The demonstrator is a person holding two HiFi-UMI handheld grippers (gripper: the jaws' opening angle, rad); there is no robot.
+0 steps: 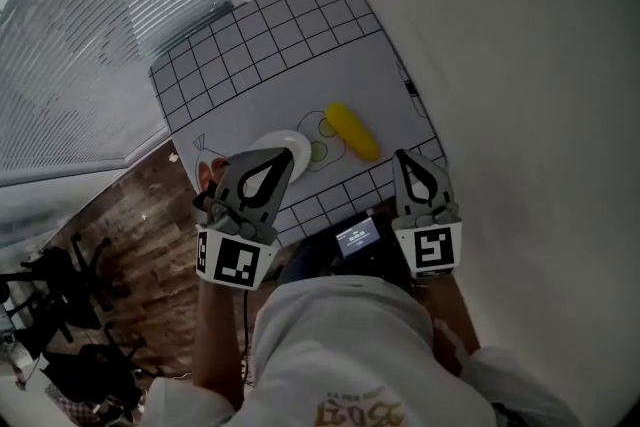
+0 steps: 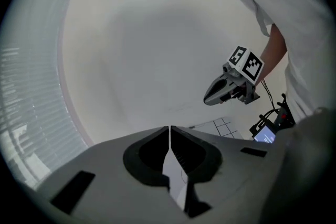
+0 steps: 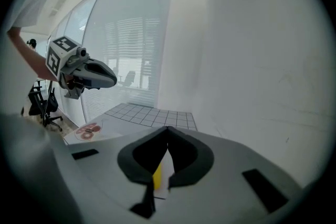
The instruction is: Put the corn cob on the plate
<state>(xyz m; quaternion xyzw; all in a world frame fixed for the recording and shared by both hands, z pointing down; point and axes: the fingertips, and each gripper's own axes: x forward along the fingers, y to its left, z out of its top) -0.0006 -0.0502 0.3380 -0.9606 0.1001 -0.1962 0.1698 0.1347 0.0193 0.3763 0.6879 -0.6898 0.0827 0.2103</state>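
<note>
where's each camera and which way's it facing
Head view: on the person's head, facing steeply down at mat, corn cob, plate; shows left gripper, right gripper, forearms.
Left gripper view: on the left gripper, facing white wall; shows shut jaws, the right arm.
Right gripper view: on the right gripper, facing window blinds across the mat; shows shut jaws, the left arm.
Shared: each gripper view shows the other gripper; head and right gripper views, the corn cob.
</note>
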